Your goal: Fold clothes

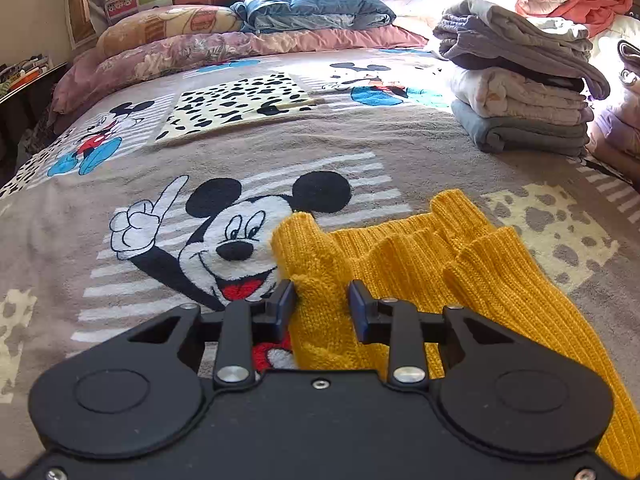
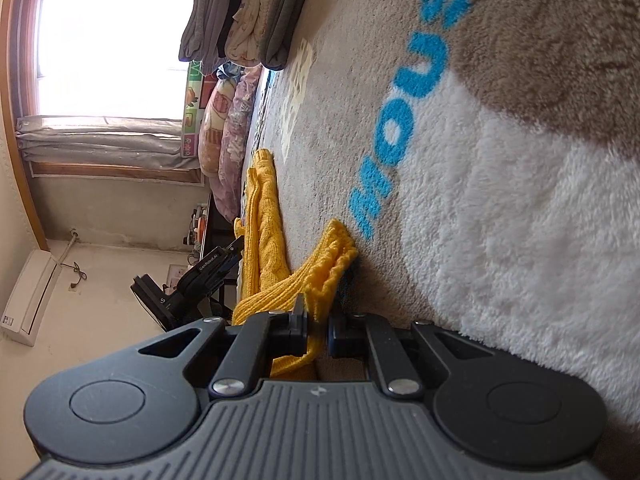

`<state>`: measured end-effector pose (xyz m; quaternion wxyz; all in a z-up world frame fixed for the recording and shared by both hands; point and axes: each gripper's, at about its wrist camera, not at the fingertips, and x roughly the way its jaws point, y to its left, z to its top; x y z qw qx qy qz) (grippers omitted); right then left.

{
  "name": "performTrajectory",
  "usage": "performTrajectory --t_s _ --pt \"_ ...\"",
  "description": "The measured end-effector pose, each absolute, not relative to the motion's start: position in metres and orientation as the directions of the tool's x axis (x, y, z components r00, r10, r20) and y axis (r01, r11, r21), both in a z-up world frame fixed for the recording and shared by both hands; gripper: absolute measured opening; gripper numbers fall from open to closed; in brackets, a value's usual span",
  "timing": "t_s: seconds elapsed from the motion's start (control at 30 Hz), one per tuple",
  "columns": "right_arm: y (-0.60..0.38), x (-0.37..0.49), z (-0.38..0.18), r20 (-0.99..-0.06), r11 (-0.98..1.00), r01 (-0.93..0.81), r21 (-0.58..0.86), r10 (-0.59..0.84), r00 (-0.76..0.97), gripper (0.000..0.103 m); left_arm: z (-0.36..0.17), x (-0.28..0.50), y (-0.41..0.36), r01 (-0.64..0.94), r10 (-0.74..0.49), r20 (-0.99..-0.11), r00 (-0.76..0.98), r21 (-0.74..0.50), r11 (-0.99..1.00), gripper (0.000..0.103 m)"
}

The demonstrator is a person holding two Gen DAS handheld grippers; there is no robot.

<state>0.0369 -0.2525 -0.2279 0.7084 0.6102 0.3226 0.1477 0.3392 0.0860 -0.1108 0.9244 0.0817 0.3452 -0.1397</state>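
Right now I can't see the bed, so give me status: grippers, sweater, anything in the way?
Left gripper clamped on yellow sweater. Right gripper shut on its edge. Folded stack stands clear.

Mustard-yellow ribbed and cable-knit sweater [image 1: 420, 264]: lies partly folded on the bed, layers bunched, sleeve cuffs pointing toward the pillows. One thick fold and one thin edge are each clamped and lifted slightly.

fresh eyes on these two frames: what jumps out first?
The mustard-yellow knit sweater, lying low and centre-right on the cartoon-mouse blanket, with both tools on it: the left tool pinches a thick fold, the right tool is clamped on a thin edge. Next, the stack of folded clothes at the bed's far right.
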Motion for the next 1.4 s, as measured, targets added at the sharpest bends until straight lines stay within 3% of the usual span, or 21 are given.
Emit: performTrajectory --t_s 0.17,0.37,0.6,0.73,0.97,1.03,1.13,1.3,1.4 --pt "-0.253 0.036 -0.228 -0.278 0.21 0.188 0.96 0.603 0.748 0.011 -0.126 0.354 0.077 0.371 -0.191 -0.705 0.683 0.111 0.922 0.028" --pt "-0.252 0.036 -0.228 -0.278 0.203 0.194 0.96 0.604 0.747 0.011 -0.091 0.342 0.107 0.307 -0.278 -0.604 0.747 -0.057 0.95 0.026" --pt "-0.252 0.038 -0.228 -0.279 0.197 0.199 0.96 0.607 0.744 0.011 -0.085 0.33 0.134 0.272 -0.39 -0.499 0.774 -0.294 0.916 0.024" --pt "-0.251 0.039 -0.228 -0.279 0.195 0.201 0.96 0.608 0.744 0.011 -0.093 0.337 0.125 0.277 -0.378 -0.556 0.74 -0.261 0.925 0.024" --pt "-0.25 0.041 -0.227 -0.278 0.188 0.205 0.961 0.609 0.743 0.011 -0.086 0.313 0.177 0.238 -0.449 -0.4 0.799 -0.476 0.847 0.024" --pt "-0.25 0.042 -0.227 -0.277 0.187 0.205 0.961 0.611 0.741 0.011 -0.084 0.308 0.184 0.23 -0.43 -0.398 0.81 -0.459 0.858 0.024" --pt "-0.249 0.043 -0.227 -0.278 0.186 0.207 0.96 0.611 0.741 0.011 -0.091 0.315 0.176 0.19 -0.353 -0.496 0.793 -0.349 0.918 0.022" --pt "-0.248 0.044 -0.226 -0.282 0.197 0.203 0.959 0.611 0.74 0.011 -0.111 0.338 0.13 0.276 -0.326 -0.599 0.732 -0.176 0.945 0.013" --pt "-0.248 0.044 -0.226 -0.286 0.206 0.2 0.958 0.609 0.74 0.01 -0.129 0.342 0.095 0.349 -0.262 -0.641 0.722 0.011 0.937 0.012"
